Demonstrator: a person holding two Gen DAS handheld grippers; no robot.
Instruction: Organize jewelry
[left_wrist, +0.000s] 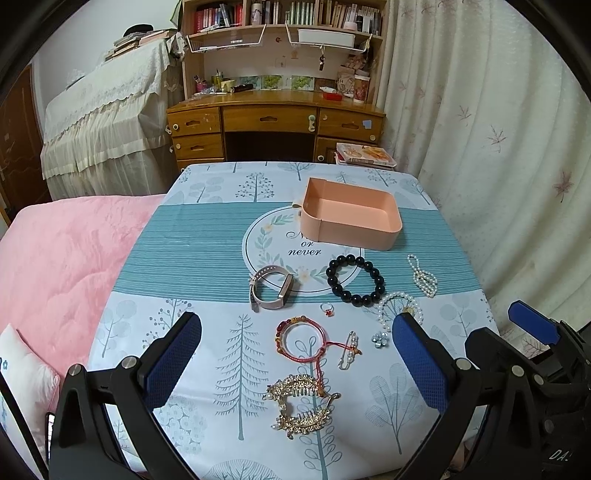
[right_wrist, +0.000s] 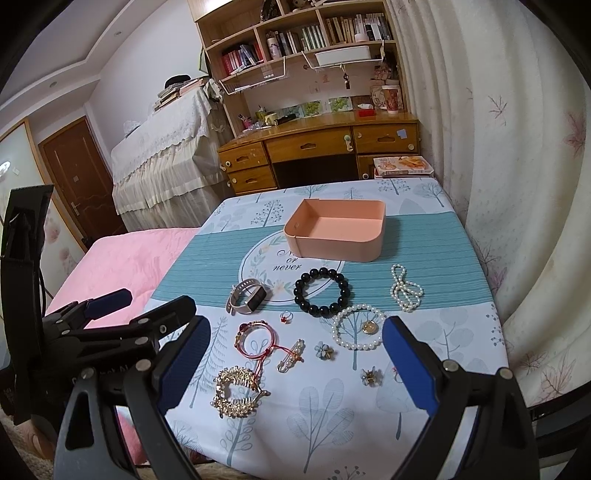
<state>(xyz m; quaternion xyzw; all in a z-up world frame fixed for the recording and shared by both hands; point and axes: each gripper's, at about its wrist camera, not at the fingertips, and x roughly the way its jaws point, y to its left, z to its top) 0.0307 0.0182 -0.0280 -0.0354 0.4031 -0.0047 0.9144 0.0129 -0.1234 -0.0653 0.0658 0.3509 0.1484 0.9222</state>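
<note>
Nothing picked yet: both grippers, left (left_wrist: 295, 363) & right (right_wrist: 295, 365), wide open, empty. Next we grab hair clip (left_wrist: 300, 405), drop in box (left_wrist: 380, 230).

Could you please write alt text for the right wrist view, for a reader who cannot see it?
Jewelry lies spread on a tree-print tablecloth before an empty peach tray: a black bead bracelet, pearl bracelet, watch, red cord bracelet and gold hair clip. The open right gripper frames the near pieces, holding nothing; the left gripper shows at left.
</note>
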